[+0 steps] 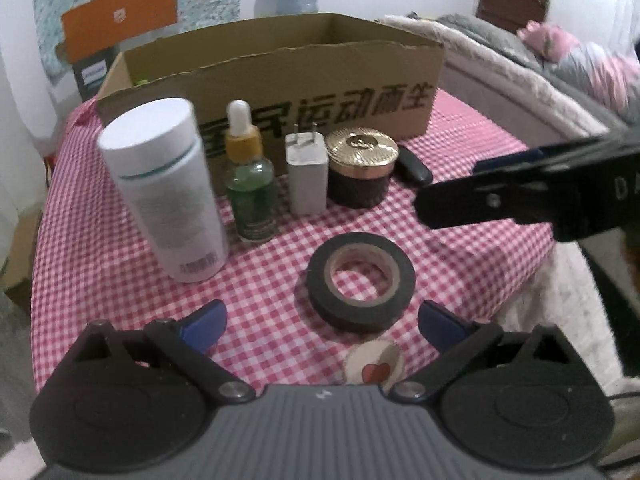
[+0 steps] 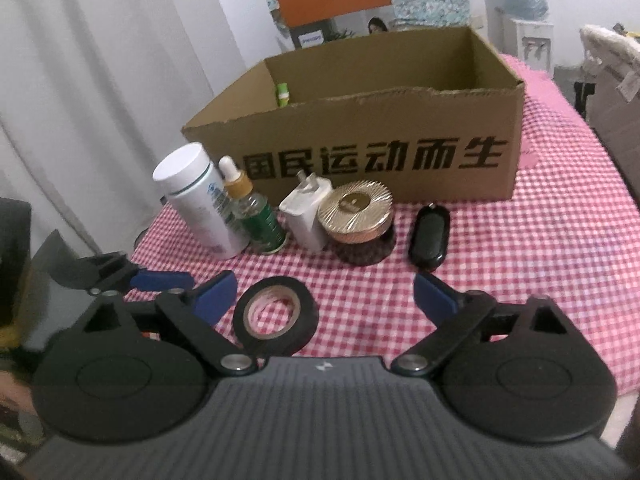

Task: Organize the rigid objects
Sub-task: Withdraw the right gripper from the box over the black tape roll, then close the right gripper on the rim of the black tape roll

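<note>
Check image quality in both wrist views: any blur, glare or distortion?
Left wrist: fisheye bends the box; right gripper smeared, white bottle soft, dim light. Right wrist: sharper, box print legible, mild shine on the gold lid, dark corners.

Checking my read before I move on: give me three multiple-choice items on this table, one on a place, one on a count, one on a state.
1. Where does the black tape roll lie?
A. In the cardboard box
B. On the checked cloth, nearer the grippers than the row
C. On the white bottle

2. How many items stand or lie in the row before the box?
A. Three
B. Five
C. Eight

3. How is the left gripper?
A. Open, holding nothing
B. Shut on the tape
C. Shut on the charger

B: cloth shows through its hole. B: bottle, dropper, charger, jar, fob. A: fingers apart.
</note>
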`<action>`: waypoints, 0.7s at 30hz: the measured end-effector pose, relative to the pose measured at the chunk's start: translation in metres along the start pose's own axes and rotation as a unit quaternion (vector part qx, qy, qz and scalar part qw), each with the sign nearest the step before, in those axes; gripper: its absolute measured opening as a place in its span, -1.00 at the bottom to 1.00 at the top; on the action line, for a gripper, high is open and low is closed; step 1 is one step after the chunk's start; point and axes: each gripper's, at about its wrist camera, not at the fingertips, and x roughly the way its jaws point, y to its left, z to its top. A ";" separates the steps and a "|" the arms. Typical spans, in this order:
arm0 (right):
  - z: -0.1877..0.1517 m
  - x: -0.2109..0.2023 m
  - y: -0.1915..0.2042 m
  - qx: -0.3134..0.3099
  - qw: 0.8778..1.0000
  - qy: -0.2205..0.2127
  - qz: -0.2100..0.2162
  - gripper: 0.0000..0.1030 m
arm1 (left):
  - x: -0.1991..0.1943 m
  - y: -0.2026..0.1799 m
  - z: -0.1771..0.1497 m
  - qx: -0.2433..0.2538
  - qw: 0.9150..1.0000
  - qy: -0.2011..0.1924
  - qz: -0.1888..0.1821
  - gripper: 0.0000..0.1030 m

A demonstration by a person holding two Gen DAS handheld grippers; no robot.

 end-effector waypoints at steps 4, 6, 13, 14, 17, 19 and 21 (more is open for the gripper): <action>-0.001 0.011 0.003 0.000 1.000 0.021 0.016 0.45 | 0.005 -0.010 -0.001 0.031 0.999 -0.003 0.012 0.84; -0.002 0.017 0.003 0.000 0.999 0.031 0.021 0.28 | 0.009 -0.014 -0.002 0.041 0.999 -0.001 0.013 0.72; -0.008 0.032 0.005 0.000 0.998 0.059 0.032 -0.22 | 0.011 -0.019 0.002 0.043 0.999 -0.002 -0.015 0.31; -0.008 0.034 0.005 0.001 0.998 0.061 0.034 -0.27 | 0.011 -0.020 0.003 0.042 0.999 -0.002 -0.021 0.24; -0.010 0.036 0.001 0.010 0.997 0.068 0.037 -0.46 | 0.016 -0.025 0.007 0.045 0.999 -0.003 -0.023 0.23; -0.011 0.036 -0.003 0.017 0.997 0.071 0.036 -0.52 | 0.018 -0.029 0.009 0.047 0.999 -0.004 -0.026 0.23; -0.011 0.036 -0.007 0.023 0.997 0.071 0.032 -0.53 | 0.024 -0.032 0.013 0.052 0.998 -0.005 -0.029 0.23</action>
